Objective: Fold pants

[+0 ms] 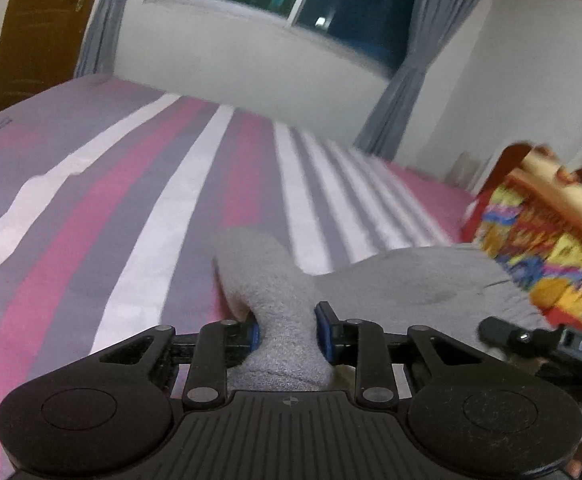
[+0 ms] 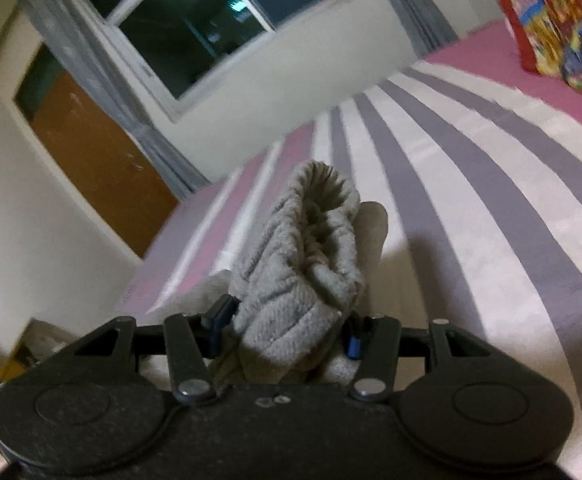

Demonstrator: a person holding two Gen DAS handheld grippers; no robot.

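Grey fleece pants hang between my two grippers above the striped bed. My left gripper is shut on a bunched fold of the grey cloth, which bulges forward past its blue pads. The rest of the pants stretches away to the right toward the other tool. In the right wrist view my right gripper is shut on the ribbed waistband end of the pants, which stands up in a thick wad between the fingers.
The bed sheet carries pink, grey and white stripes. A bright red and yellow bundle of cloth lies at the bed's right end. A white wall with a dark window, grey curtains and a brown door stand beyond the bed.
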